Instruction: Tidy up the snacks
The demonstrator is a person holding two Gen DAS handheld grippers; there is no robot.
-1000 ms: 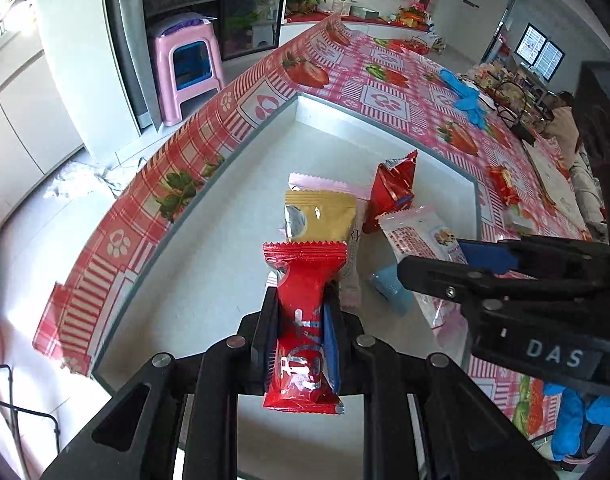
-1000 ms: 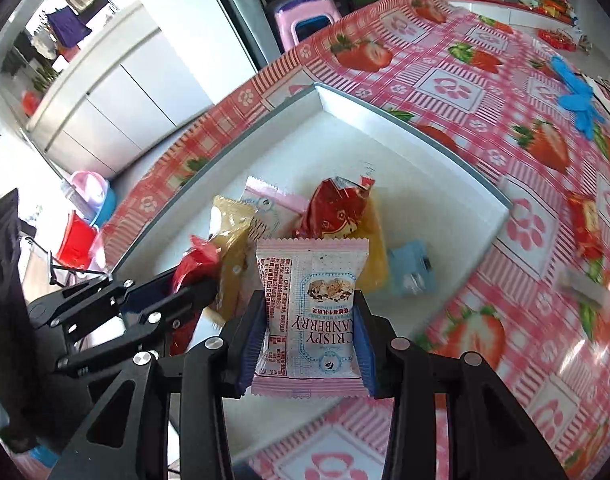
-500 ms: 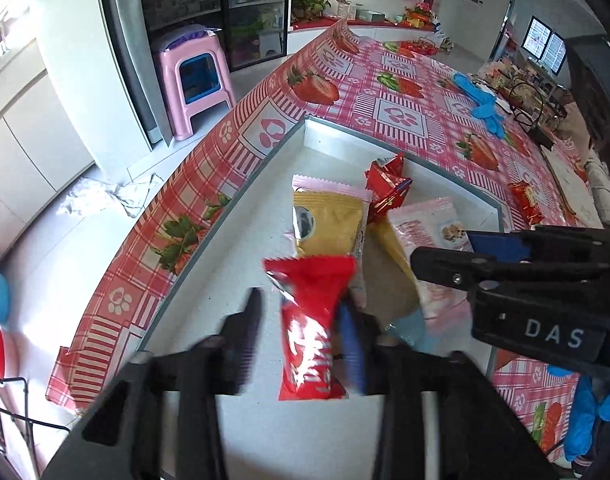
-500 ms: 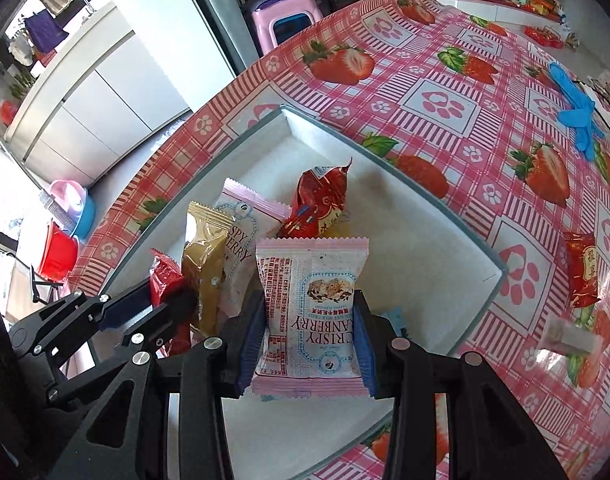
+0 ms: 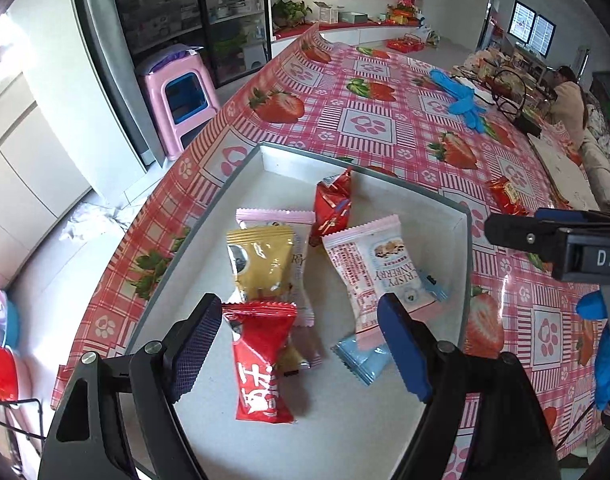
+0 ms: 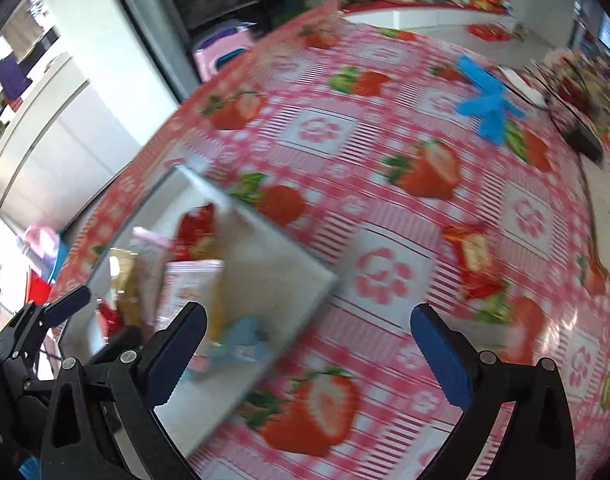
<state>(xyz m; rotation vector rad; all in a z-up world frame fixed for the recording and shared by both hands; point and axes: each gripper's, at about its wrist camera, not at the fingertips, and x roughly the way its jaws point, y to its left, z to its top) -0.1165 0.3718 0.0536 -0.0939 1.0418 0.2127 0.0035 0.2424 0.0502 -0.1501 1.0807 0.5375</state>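
Right hand-held gripper (image 6: 309, 350) view motion-blurred

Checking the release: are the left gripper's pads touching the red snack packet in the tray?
Apart. The left wrist view shows the red snack packet lying in the tray, with gaps to both pads of the opening left gripper.

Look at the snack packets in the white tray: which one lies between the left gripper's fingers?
The long red packet with white lettering. It lies loose between the opening left gripper; the gold packet, pink cranberry packet and others lie farther up the tray.
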